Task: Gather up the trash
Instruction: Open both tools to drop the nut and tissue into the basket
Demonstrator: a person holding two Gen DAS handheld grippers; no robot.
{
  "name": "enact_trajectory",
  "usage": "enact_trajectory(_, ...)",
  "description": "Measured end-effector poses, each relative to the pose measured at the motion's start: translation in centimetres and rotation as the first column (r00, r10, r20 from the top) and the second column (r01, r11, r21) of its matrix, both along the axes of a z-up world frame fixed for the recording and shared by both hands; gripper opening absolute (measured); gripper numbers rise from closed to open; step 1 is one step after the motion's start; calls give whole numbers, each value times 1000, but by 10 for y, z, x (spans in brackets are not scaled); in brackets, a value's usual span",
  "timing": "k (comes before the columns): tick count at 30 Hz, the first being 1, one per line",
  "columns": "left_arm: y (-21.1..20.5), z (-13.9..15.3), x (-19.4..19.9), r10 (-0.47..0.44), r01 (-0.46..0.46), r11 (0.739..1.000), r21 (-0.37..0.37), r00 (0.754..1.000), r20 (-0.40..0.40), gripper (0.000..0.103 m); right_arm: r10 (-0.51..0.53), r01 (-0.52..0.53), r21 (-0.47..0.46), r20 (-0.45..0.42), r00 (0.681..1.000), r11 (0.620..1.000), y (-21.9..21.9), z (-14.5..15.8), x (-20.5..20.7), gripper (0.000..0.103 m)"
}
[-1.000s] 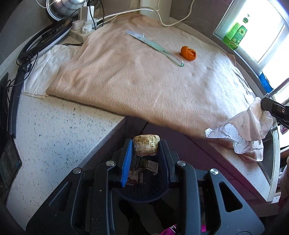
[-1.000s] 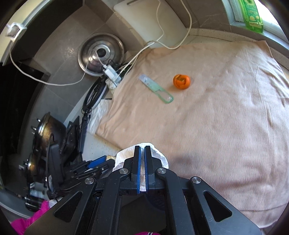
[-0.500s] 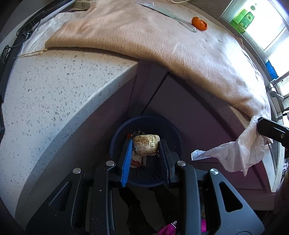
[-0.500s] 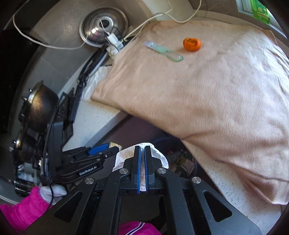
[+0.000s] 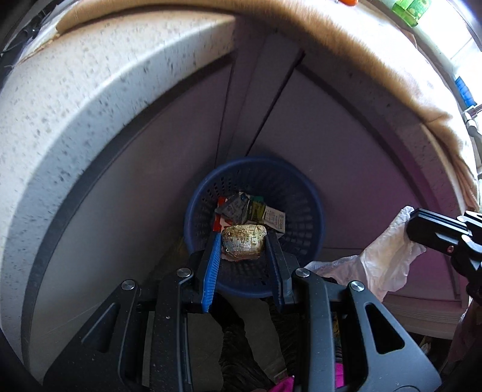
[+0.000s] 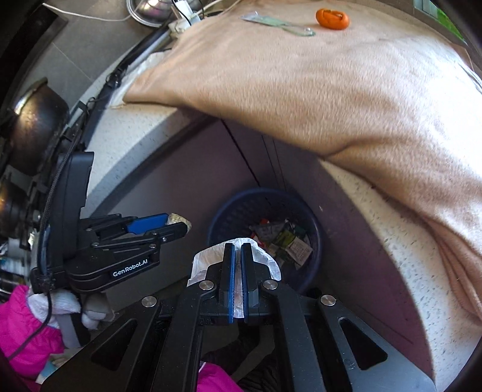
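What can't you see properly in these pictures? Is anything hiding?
- Left wrist view: the near part of the blue basket sits behind the left hand-held gripper and its crumpled lump.
- Right wrist view: part of the white tissue is pinched inside the right hand-held gripper.
- Both views: the print on the wrappers is too small.
- Left wrist view: the orange peel is cut off by the top edge.

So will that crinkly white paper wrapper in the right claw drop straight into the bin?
Probably not straight. The crinkly white paper wrapper droops limply from the right claw, so it looks floppy and light; it may flutter sideways. The round blue plastic basket sits just below, so it should likely still land inside.
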State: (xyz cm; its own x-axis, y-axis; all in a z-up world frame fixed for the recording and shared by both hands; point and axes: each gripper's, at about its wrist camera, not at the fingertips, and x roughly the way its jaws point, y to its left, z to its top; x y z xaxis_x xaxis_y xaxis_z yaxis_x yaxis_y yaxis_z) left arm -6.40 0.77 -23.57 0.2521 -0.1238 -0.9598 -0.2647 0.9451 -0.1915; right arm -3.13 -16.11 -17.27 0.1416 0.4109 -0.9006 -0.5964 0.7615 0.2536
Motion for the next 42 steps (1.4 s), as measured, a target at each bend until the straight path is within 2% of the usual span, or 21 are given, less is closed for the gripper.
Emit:
enact_trajectory(12, -2, -24, 10, -7, 7, 1000, 4, 999, -43, 30, 28, -26, -81, 26, 999, 996, 27, -31, -5, 3)
enact_trajectory(26, -2, -31, 12, -15, 16, 1000, 17, 998, -65, 30, 27, -24, -124, 28, 999, 992, 35, -51, 1, 3)
enact_trajectory(31, -2, -28, 12, -16, 18, 1000, 23, 998, -60, 46, 33, -29, -137, 28, 999, 990, 35, -53, 2, 3)
enact_trajectory(34, -2, -27, 12, -19, 21, 999, 35, 998, -58, 57, 41, -37, -145, 30, 999, 989, 36, -53, 2, 13)
enact_trajectory(36, -2, -26, 12, -14, 16, 999, 36, 999, -52, 60, 46, -40, -146, 38, 998, 988, 36, -52, 2, 29)
enact_trajectory(42, 2, -24, 11, -2, 4, 999, 35, 998, -61, 60, 52, -44, -146, 47, 998, 988, 37, -47, 2, 36)
